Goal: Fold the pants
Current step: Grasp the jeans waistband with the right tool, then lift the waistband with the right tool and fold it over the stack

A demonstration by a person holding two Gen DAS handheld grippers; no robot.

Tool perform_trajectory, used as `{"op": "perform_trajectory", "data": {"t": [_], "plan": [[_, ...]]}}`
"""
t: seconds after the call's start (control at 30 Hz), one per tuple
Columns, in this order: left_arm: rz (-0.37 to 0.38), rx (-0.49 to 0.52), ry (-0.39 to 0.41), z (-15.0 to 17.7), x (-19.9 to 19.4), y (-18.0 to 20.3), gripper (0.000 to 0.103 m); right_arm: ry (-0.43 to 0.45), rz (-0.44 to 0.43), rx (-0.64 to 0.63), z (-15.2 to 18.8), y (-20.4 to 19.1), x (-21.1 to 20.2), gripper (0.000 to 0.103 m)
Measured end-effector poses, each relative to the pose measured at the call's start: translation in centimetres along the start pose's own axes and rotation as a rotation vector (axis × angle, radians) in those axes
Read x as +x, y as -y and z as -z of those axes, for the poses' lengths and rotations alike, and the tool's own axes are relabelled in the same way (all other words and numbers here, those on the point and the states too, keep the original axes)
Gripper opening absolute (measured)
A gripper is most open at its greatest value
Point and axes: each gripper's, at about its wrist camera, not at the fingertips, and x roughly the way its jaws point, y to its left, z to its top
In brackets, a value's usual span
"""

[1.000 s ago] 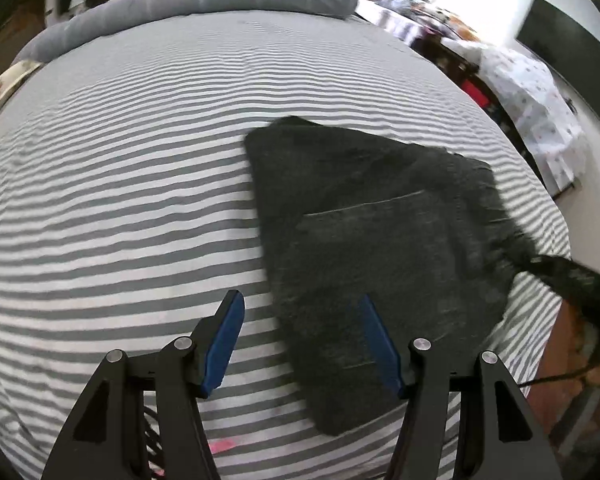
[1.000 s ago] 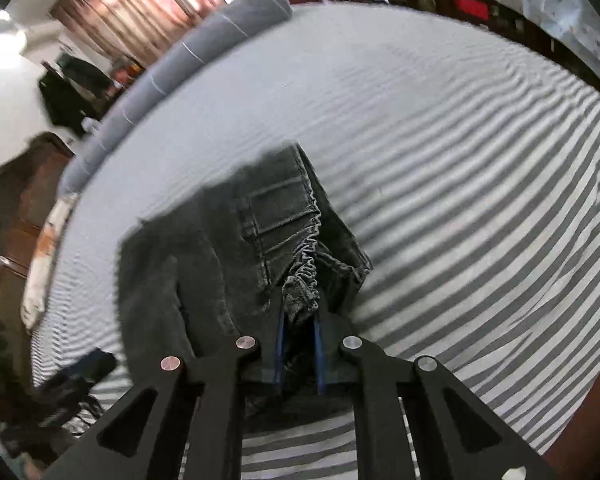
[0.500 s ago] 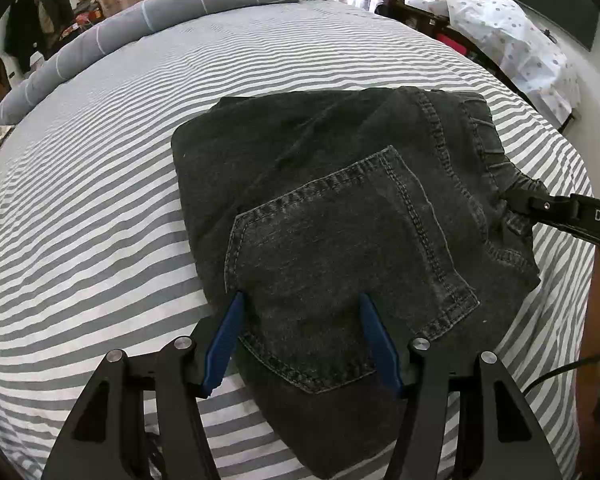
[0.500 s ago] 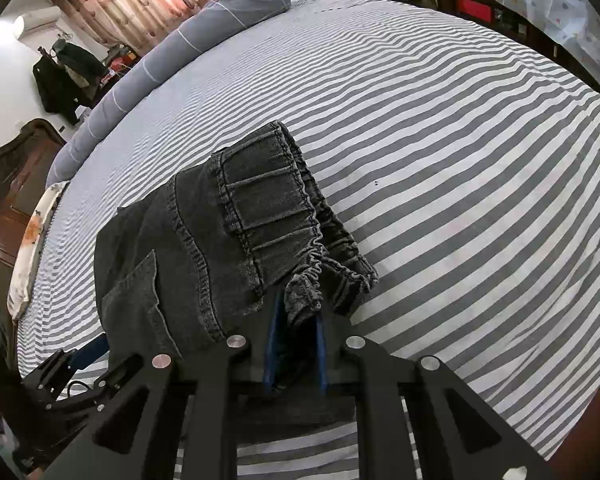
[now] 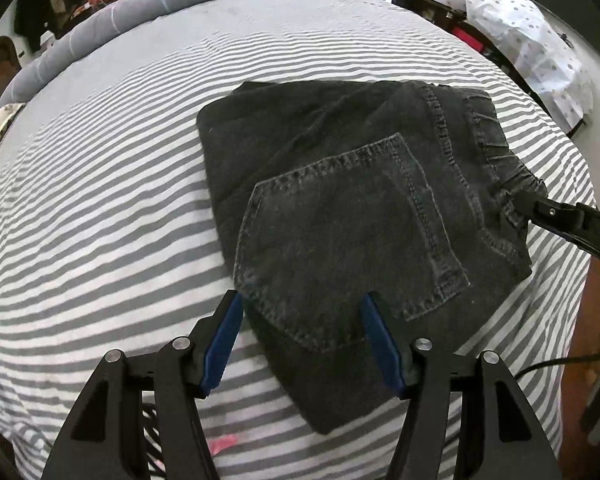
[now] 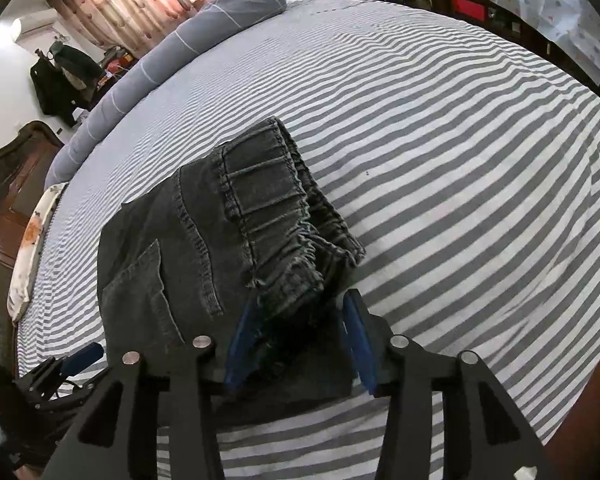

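Observation:
The dark grey denim pants [image 5: 352, 200] lie folded into a compact stack on the striped bed, back pocket up. In the right wrist view the pants [image 6: 204, 240] show their elastic waistband [image 6: 272, 200] toward me. My left gripper [image 5: 300, 312] is open, its blue pads over the near corner of the stack, holding nothing. My right gripper [image 6: 300, 312] is open, its blue pads on either side of the bunched waistband corner. It shows in the left wrist view [image 5: 540, 208] at the waistband edge.
The bed has a grey-and-white striped sheet [image 5: 100, 220] and a long grey bolster [image 6: 188, 40] at the head. A wooden headboard [image 6: 16, 168] stands at the left. A dotted cloth [image 5: 540, 40] covers furniture beyond the bed's right side.
The right gripper has opened and released the waistband it was pinching. The left gripper drew back slightly, staying open over the stack's near corner.

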Motion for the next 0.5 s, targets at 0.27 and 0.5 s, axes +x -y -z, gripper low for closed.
{"op": "perform_trajectory", "data": {"t": [0.27, 0.5], "plan": [[0.021, -0.082, -0.043, 0.6, 0.0, -1.4, 0.068, -0.035, -0.066, 0.002, -0.2, 1.9, 0.3, 0.051], [0.097, -0.168, -0.063, 0.3, 1.2, -2.9, 0.073, -0.083, -0.168, -0.003, -1.0, 3.0, 1.0, 0.054]]}}
